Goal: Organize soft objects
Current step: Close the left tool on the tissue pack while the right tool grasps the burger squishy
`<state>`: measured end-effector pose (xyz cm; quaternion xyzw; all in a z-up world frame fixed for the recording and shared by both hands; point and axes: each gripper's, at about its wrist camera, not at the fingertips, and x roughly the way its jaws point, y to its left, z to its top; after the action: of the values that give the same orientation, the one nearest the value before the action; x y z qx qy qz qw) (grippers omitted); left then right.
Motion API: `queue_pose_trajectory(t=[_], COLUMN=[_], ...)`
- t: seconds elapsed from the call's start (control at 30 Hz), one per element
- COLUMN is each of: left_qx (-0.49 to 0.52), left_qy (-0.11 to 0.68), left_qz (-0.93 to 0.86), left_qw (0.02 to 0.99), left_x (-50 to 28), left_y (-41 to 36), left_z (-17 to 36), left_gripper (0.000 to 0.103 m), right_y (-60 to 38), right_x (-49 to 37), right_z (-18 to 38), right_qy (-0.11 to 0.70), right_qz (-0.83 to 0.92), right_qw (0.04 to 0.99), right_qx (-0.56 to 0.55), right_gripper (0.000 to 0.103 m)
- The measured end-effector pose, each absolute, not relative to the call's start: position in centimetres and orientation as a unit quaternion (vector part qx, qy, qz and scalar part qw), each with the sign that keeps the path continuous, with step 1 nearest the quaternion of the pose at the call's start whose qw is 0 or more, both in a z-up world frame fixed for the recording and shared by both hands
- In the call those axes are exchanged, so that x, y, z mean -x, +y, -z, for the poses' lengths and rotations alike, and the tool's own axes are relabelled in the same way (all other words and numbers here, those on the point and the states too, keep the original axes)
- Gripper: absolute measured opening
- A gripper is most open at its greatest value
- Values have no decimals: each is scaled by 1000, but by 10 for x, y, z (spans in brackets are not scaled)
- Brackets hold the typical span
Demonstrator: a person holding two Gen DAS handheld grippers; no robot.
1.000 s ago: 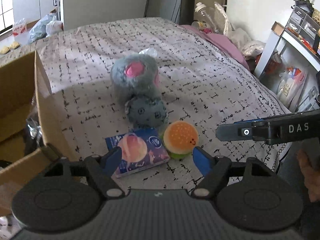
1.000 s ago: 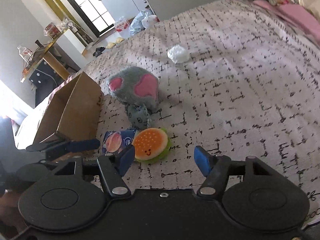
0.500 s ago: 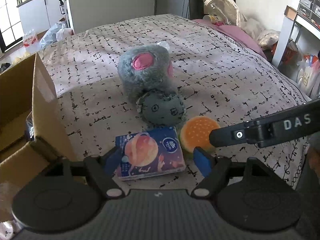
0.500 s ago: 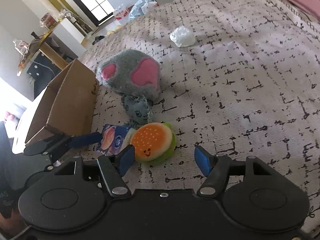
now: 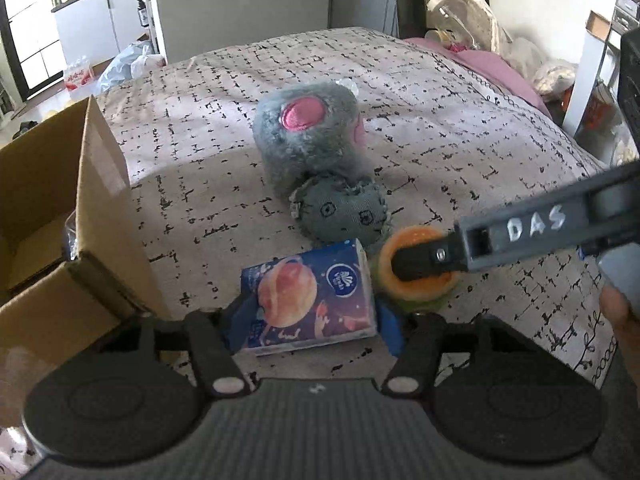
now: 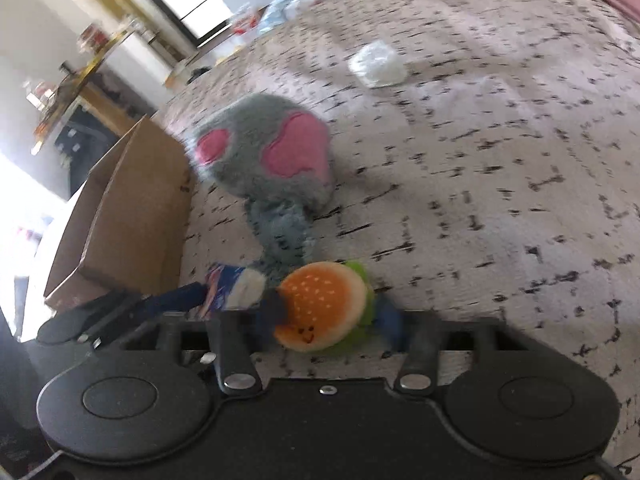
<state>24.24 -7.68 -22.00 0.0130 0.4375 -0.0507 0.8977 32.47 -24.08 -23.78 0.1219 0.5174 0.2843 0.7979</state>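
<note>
Both grippers are closing at once. Left gripper point(image 5: 308, 320) has just been narrowing its jaws on the tissue pack point(image 5: 306, 300), whose two sides the blue pads now touch. Right gripper point(image 6: 328, 320) has likewise been closing on the burger toy point(image 6: 322, 306), which sits squeezed between its pads. Each jaw stands about half shut, held apart by the thing inside it.

By my reading the step in hand is the pick-up: two soft things are gripped but not yet lifted off the bed point(image 5: 460, 120). The next move calls for raising both without letting them slip, then carrying them toward the box point(image 5: 60, 216), which lies at nine o'clock of the pack in the left view. The burger is squashy, so it may bulge out of the grip.

Counted from largest to smallest:
- one bed
- one box, open on top
- one big grey plush point(image 5: 308, 136) with pink patches, at twelve o'clock of the pack
- one small grey plush point(image 5: 340, 212), touching the big one
- one pack
- one burger
- one white wad point(image 6: 378, 64), far up the bed
</note>
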Motion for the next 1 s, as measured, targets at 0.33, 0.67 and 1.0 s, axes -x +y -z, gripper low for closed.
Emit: queue_pose_trajectory(t=[0.33, 0.67, 1.0], left_qx=[5, 25, 39], left_qy=[412, 375, 318], left_qz=[59, 86, 100], left_qw=[909, 923, 942], left_x=[-239, -231, -222], left_y=[-73, -66, -58], left_z=[202, 167, 119], left_gripper=[33, 19, 18], right_y=[-261, -272, -263], right_x=[-309, -298, -289], right_z=[215, 187, 147], right_qy=[490, 455, 411], right_qz=[-287, -273, -291], right_qw=[815, 839, 856], right_qx=[-118, -118, -116], right_gripper=[27, 27, 27])
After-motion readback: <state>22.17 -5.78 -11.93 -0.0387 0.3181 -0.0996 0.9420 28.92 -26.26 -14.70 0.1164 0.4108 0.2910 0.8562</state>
